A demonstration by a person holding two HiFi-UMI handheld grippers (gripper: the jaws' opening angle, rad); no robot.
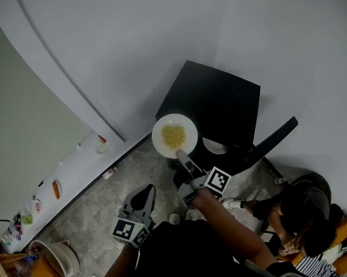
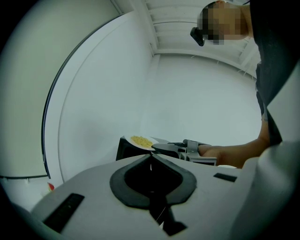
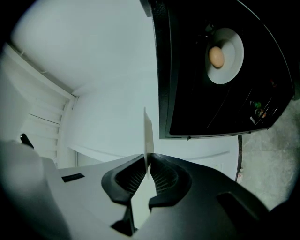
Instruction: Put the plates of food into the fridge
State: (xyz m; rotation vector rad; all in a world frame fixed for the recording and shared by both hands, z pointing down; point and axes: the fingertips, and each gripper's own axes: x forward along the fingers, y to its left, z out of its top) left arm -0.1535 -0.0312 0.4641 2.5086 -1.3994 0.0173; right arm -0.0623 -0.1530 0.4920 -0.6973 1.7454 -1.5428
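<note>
A white plate (image 1: 174,135) of yellow food hangs over the near corner of the black table (image 1: 222,103). My right gripper (image 1: 183,156) is shut on its near rim. In the right gripper view that plate (image 3: 147,136) shows edge-on, pinched between the pads of my right gripper (image 3: 146,164). A second white plate (image 3: 225,49) with a round tan piece of food rests on the table (image 3: 197,93); the head view shows part of this plate (image 1: 215,146). My left gripper (image 1: 143,199) hangs lower and to the left, shut on nothing. The left gripper view shows the held plate (image 2: 140,141) ahead of my left gripper (image 2: 151,158).
A white fridge face with magnets (image 1: 56,189) runs along the left. A person (image 1: 304,213) sits at the lower right beside the table. A pale basket (image 1: 55,256) stands on the stone floor (image 1: 99,206) at the bottom left.
</note>
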